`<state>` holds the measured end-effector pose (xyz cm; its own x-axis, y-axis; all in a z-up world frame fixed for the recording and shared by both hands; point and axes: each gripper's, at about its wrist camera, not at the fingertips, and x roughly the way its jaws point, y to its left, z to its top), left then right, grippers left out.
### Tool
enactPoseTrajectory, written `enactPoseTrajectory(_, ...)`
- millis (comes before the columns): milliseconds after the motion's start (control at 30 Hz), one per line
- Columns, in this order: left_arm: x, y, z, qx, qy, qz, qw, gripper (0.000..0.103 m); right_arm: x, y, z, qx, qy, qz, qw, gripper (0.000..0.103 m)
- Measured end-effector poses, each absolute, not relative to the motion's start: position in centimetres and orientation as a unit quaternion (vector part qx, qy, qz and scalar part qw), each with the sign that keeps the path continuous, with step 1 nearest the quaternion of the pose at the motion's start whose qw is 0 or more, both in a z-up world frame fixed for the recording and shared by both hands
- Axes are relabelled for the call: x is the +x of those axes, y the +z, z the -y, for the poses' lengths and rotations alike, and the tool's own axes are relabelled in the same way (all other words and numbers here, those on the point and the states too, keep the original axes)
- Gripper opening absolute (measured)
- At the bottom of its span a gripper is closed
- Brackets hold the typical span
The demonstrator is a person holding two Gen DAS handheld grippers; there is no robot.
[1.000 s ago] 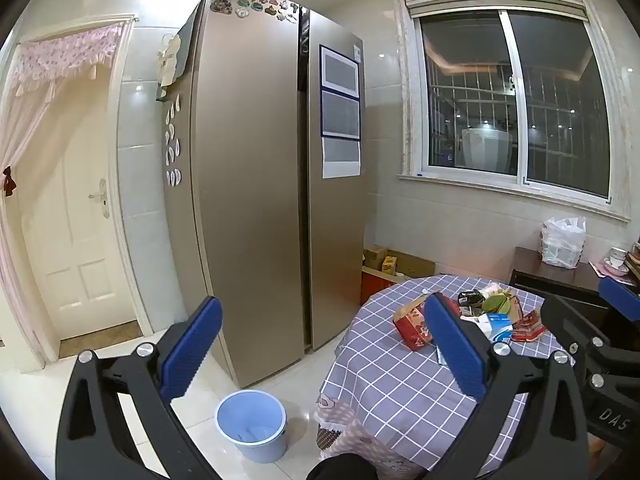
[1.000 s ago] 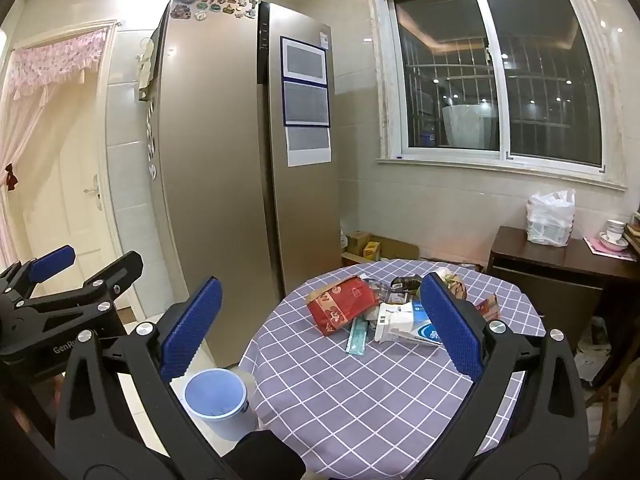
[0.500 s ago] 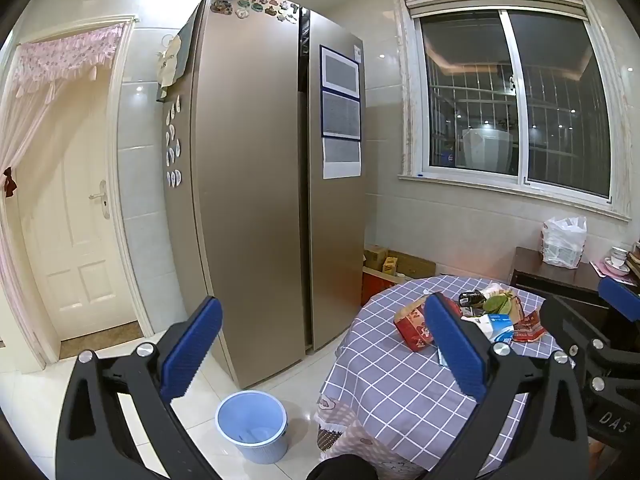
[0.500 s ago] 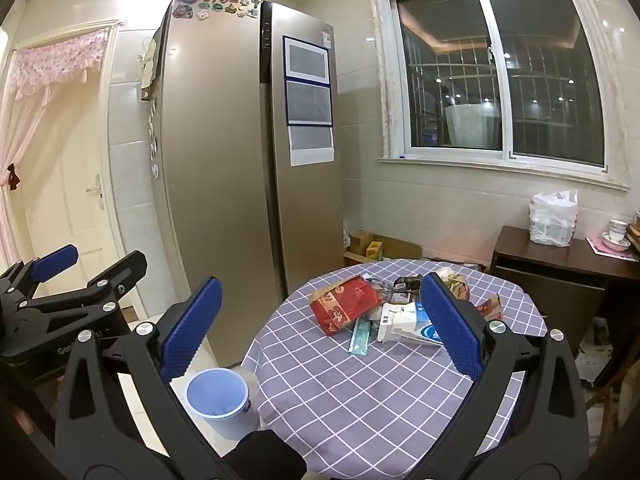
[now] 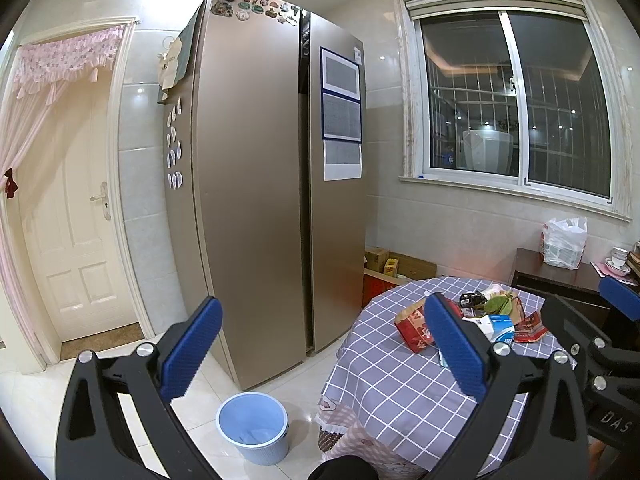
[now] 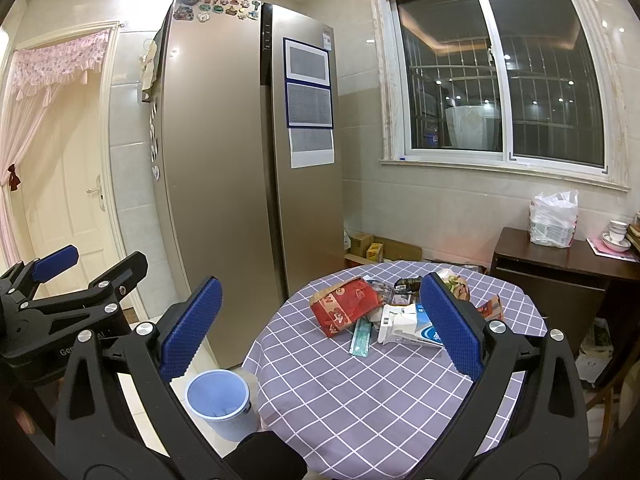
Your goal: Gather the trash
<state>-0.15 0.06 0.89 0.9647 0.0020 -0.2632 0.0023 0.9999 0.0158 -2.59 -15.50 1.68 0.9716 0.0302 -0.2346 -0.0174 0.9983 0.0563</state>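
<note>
Two grippers are up in the air, both w/ fingers spread wide and nothing between them. We hold the left gripper point(image 5: 320, 350) off to the left side of the table; its blue pads point(image 5: 191, 346) frame the fridge point(image 5: 256, 184) and the floor. We hold the right gripper point(image 6: 318, 322) nearer the table's front edge, and we see the trash pile between its pads point(image 6: 450, 324).

The round table point(image 6: 360, 392) has a purple checked cloth. The trash sits in a heap toward the far edge, approx. in the middle of that side. A red snack bag point(image 6: 346, 306) lies at the left of the heap. A white and blue carton point(image 6: 404, 322) lies on its side just beside the bag, closer to us. A thin green wrapper point(image 6: 360, 336) lies flat on the cloth, touching the carton's left end. Behind them are darker scraps, green leaves point(image 5: 498, 303) and a small red wrapper point(image 5: 528, 326) at the right of the heap; we can't tell what each bit is.

A light blue bin point(image 6: 220, 400) stands on the floor tiles by the table's left edge, open at the top. A white plastic bag point(image 6: 554, 220) sits on a dark side cabinet point(image 6: 560, 264) past the table's right edge, under the window point(image 6: 500, 76).
</note>
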Motion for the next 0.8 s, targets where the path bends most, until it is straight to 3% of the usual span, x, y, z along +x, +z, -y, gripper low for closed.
enactPoseTrajectory(800,-0.32,0.94,-0.53,0.012,0.004,-0.128,0.992,0.099,-2.69,1.56,15.57,0.028,0.012,-0.119,0.992,0.097)
